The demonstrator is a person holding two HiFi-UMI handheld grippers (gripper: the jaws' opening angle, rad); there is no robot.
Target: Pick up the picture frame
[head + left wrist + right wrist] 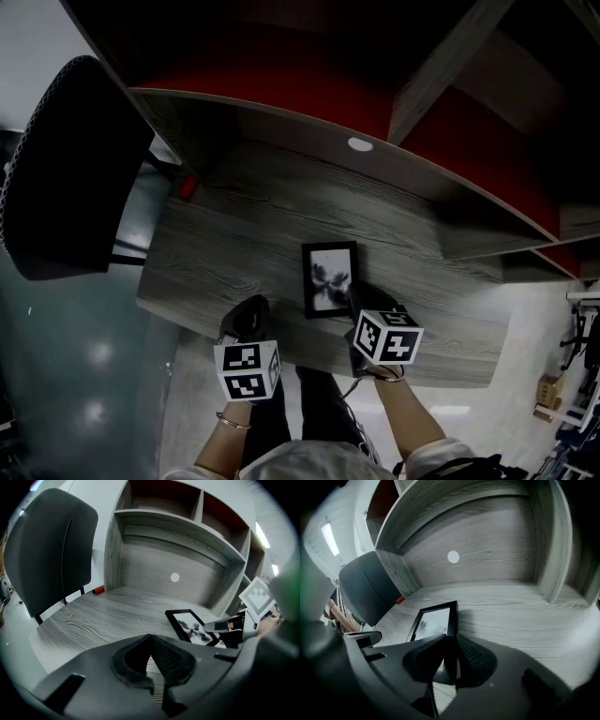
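A black picture frame (330,278) with a grey flower print lies face up on the grey wood desk (244,234), near its front edge. My right gripper (367,302) is at the frame's near right side. In the right gripper view the jaws (449,641) are shut on the frame's (433,618) right edge. My left gripper (250,314) hovers over the desk's front edge, left of the frame and apart from it. Its jaws (151,641) are shut on nothing. The left gripper view shows the frame (191,626) with the right gripper (230,626) on it.
A dark mesh-backed chair (66,169) stands left of the desk. A small red object (188,187) lies at the desk's far left corner. The back panel carries a white round cap (360,144). Shelf compartments (394,84) overhang the back of the desk.
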